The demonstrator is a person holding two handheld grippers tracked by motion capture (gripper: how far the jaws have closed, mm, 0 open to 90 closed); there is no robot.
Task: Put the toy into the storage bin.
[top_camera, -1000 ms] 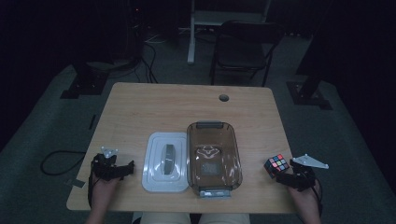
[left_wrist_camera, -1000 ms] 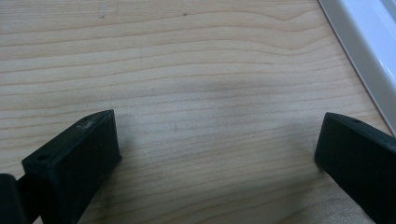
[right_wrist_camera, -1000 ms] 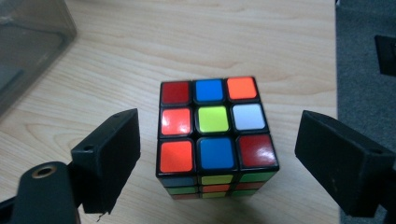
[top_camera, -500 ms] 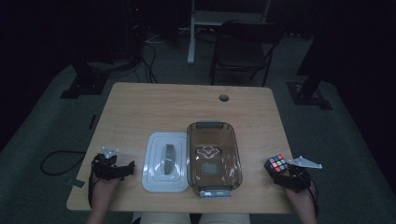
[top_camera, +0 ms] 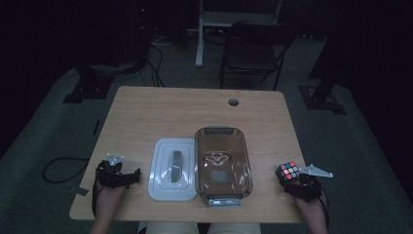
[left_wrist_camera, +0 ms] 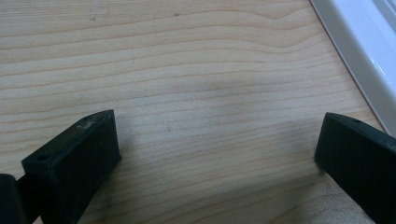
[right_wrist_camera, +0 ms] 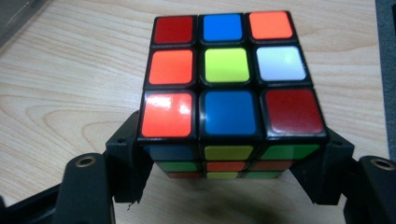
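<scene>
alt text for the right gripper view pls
A scrambled puzzle cube sits between the two black jaws of the right tool, which press its lower sides. It rests on a light wooden table, its top face showing red, blue, orange, yellow-green and white stickers.

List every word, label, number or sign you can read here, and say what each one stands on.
No readable text.
The puzzle cube in the right gripper has plain coloured stickers.
A pale mark in the brown box: too blurred to read.
The white lid and table bear no writing.
</scene>
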